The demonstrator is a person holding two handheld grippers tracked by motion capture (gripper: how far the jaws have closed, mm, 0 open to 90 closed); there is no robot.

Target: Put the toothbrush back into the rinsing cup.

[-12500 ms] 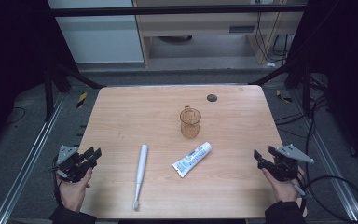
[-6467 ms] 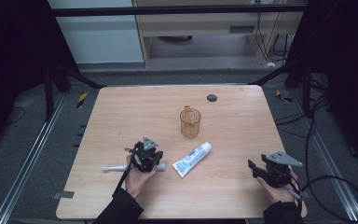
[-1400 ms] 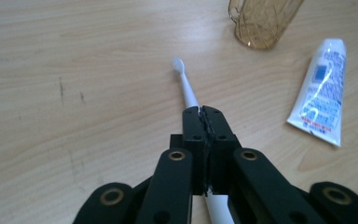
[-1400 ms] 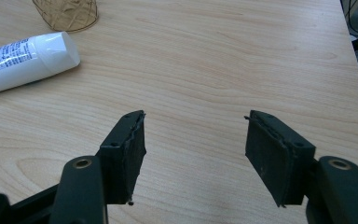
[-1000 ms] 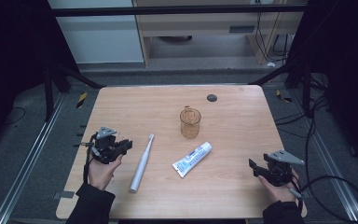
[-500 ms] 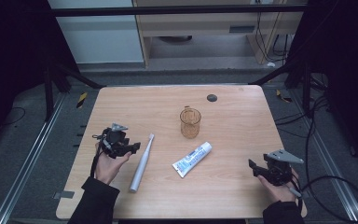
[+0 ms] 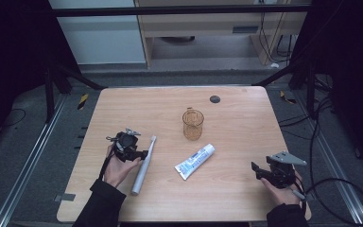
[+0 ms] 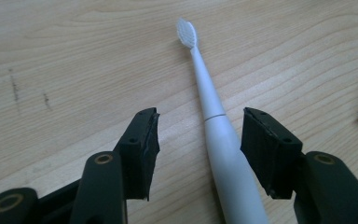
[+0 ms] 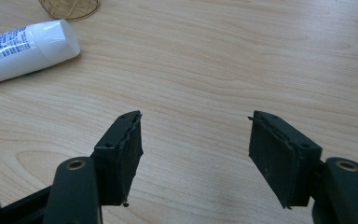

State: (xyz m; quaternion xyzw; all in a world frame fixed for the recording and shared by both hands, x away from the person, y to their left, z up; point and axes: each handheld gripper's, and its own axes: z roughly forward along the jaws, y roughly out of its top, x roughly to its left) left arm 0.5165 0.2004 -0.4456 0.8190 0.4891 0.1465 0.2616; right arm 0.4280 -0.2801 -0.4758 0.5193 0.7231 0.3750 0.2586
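A white electric toothbrush [image 7: 142,165] lies on the wooden table [image 7: 246,127], brush head toward the far side. My left gripper [image 7: 143,153] sits low beside it, and its jaws have just been opening. In the left gripper view the toothbrush handle [image 8: 219,140] lies between the wide jaws of my left gripper [image 8: 201,114], and neither pad touches it. My right gripper [image 7: 257,171] rests near the table's front right corner; in the right gripper view it is my right gripper [image 9: 196,116] that stands open over bare wood.
A white toothpaste tube [image 7: 194,161] lies at the table's middle, also seen as the toothpaste tube [image 9: 23,44] at the upper left. Behind it stands an amber cup [image 7: 193,124]. A small black disc [image 7: 214,99] sits near the far edge.
My left hand has moved right from the table's left side to the toothbrush and sunk a little, and its jaws have spread. The right hand has kept still.
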